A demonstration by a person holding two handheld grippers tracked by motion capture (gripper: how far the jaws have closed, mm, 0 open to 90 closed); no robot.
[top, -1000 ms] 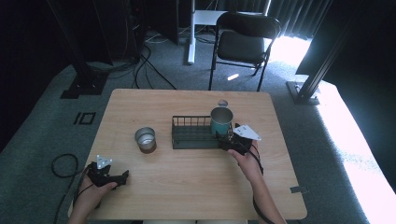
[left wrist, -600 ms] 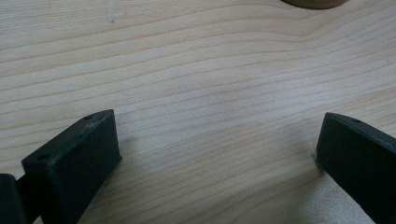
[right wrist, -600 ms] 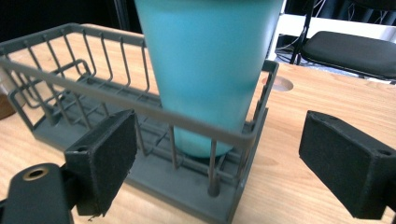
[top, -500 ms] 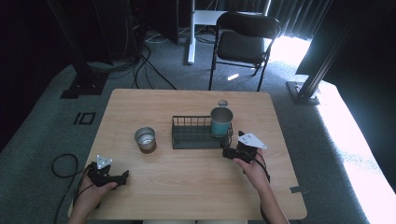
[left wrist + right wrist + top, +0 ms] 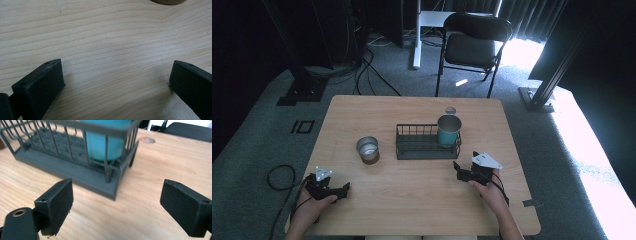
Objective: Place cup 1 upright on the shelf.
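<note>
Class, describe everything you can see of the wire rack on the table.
The wire rack is a dark, low rectangular basket: thin upright bars joined by a top rail, on a solid flat base, metal by its look. It sits level near the middle of the wooden table. A teal cup stands upright inside its right end. Nothing else touches it.

Two cups (image 5: 449,130) (image 5: 367,148), one rack (image 5: 424,149), two claws (image 5: 344,188) (image 5: 457,169).

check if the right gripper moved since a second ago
Yes. The right gripper has pulled back from the teal cup in the wire rack toward the table's near edge, jaws open.
</note>
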